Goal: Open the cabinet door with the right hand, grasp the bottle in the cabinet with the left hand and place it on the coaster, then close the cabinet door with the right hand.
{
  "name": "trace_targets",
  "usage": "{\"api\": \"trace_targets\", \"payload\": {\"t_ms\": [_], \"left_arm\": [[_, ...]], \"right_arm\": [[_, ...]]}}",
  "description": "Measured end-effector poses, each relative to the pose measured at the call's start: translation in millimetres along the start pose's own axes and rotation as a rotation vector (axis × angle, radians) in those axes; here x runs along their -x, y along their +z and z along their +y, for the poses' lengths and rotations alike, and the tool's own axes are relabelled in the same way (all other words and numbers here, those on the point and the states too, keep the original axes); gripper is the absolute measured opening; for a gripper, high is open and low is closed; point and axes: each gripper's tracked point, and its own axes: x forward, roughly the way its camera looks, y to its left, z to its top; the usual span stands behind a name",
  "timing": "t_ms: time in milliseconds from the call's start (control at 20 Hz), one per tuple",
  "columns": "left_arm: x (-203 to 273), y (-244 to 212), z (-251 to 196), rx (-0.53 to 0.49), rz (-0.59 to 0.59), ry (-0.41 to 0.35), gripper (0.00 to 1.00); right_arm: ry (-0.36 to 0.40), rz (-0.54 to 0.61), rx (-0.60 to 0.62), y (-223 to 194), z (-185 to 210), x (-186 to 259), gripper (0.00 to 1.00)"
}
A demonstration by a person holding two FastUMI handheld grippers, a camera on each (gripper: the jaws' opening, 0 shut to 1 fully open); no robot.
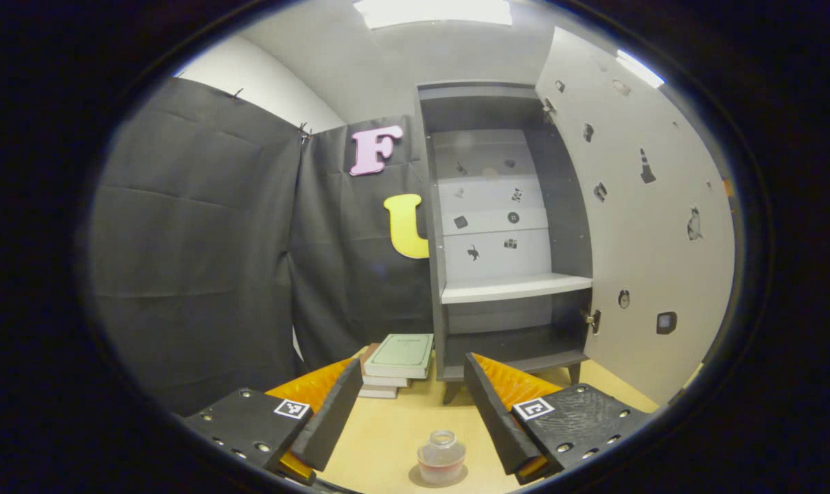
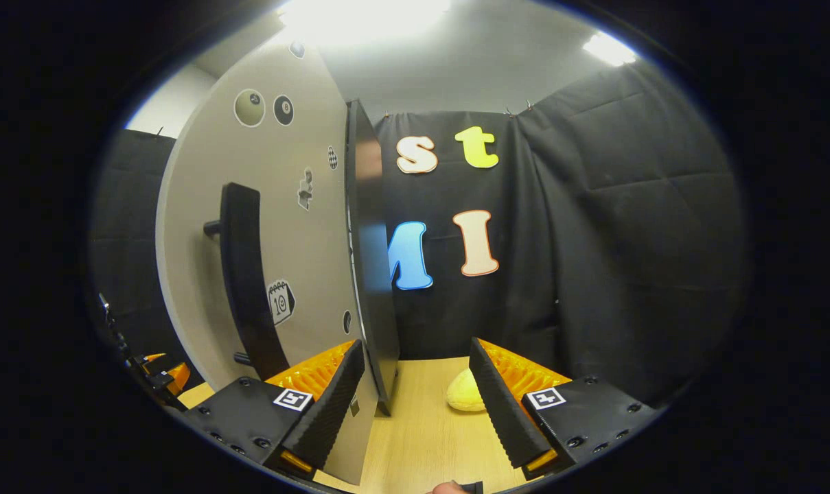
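Both grippers are gaping, released: left gripper point(image 1: 415, 412) is framing the bottle point(image 1: 441, 457) on its coaster point(image 1: 415, 476) at bottom centre; right gripper point(image 2: 415, 405) is facing the door point(image 2: 284, 226) handle point(image 2: 246, 274) at left.

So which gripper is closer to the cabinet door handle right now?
Right. The right gripper straddles the door's edge, the handle just beside it. The left gripper sits back over the bottle, facing the open cabinet.

The right gripper's finger point(image 2: 504, 405) is hiding part of a yellow round thing point(image 2: 464, 398); the stickers point(image 1: 513, 217) inside the cabinet point(image 1: 504, 233) are looking too small to tell.
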Motion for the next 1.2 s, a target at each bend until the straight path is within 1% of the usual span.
{"api": "trace_targets", "payload": {"t_ms": [100,150,200,250,300,350,400,450,500,550,650,700,750,800,850,900,950,1000,1050,1100,1200], "left_arm": [[-5.1,6.4,12.0,0.016,-0.001,-0.002,0.89],[-6.4,8.4,18.3,0.027,-0.003,-0.003,0.89],[-8.1,11.8,25.2,0.034,-0.007,-0.007,0.89],[-8.2,13.5,33.6,0.036,-0.009,-0.007,0.89],[-10.0,15.9,41.8,0.034,-0.014,-0.002,0.89],[-12.0,17.6,49.8,0.030,-0.021,0.001,0.92],[-13.3,18.8,57.3,0.026,-0.026,0.004,0.92],[-15.2,18.9,65.3,0.022,-0.029,0.008,0.89],[-18.1,18.9,70.8,0.022,-0.031,0.009,0.92],[-20.0,18.9,75.2,0.024,-0.035,0.007,0.92],[-23.8,19.3,82.6,0.032,-0.039,0.003,0.92],[-25.6,19.0,86.0,0.039,-0.041,-0.001,0.89],[-26.7,17.5,88.6,0.047,-0.041,-0.007,0.89],[-28.6,16.3,89.6,0.053,-0.039,-0.014,0.89],[-29.8,15.3,90.9,0.055,-0.039,-0.019,0.89],[-30.3,15.6,94.1,0.054,-0.037,-0.023,0.92],[-31.9,15.3,98.3,0.051,-0.040,-0.027,0.92],[-32.5,15.6,101.3,0.047,-0.045,-0.032,0.89],[-32.7,16.1,105.2,0.042,-0.048,-0.035,0.91],[-33.5,15.3,110.4,0.038,-0.049,-0.036,0.89],[-34.4,12.4,123.6,0.038,-0.047,-0.032,0.89]], "right_arm": [[-0.006,0.007,0.004,2.7,8.9,4.0,0.97],[-0.003,0.010,0.007,3.7,15.4,4.6,0.92],[-0.026,0.010,0.026,4.2,13.2,7.0,0.93],[-0.044,0.005,0.042,6.5,13.8,7.7,0.91],[-0.062,0.006,0.051,6.2,14.6,7.7,0.91],[-0.081,0.000,0.054,6.6,14.9,8.9,0.95],[-0.097,-0.004,0.056,6.7,16.0,9.0,0.95],[-0.109,-0.007,0.053,6.9,17.7,10.2,0.95],[-0.114,-0.006,0.048,5.6,20.0,9.7,0.95],[-0.116,-0.003,0.042,5.1,23.5,8.8,0.95],[-0.113,0.000,0.041,4.3,31.8,8.6,0.95],[-0.109,-0.002,0.045,4.4,37.5,9.0,0.95],[-0.101,-0.002,0.050,4.2,45.4,9.7,0.95],[-0.089,-0.002,0.054,3.1,55.2,12.2,0.91],[-0.077,-0.001,0.056,2.8,64.6,12.5,0.95],[-0.065,-0.002,0.056,2.8,74.1,12.9,0.95],[-0.054,-0.003,0.056,2.0,83.4,14.0,0.91],[-0.045,-0.005,0.055,0.9,92.4,14.2,0.91],[-0.038,-0.009,0.055,1.8,100.8,14.1,0.95],[-0.030,-0.011,0.056,2.2,101.7,9.4,0.95],[-0.017,-0.013,0.056,0.2,114.2,4.7,0.95]]}}
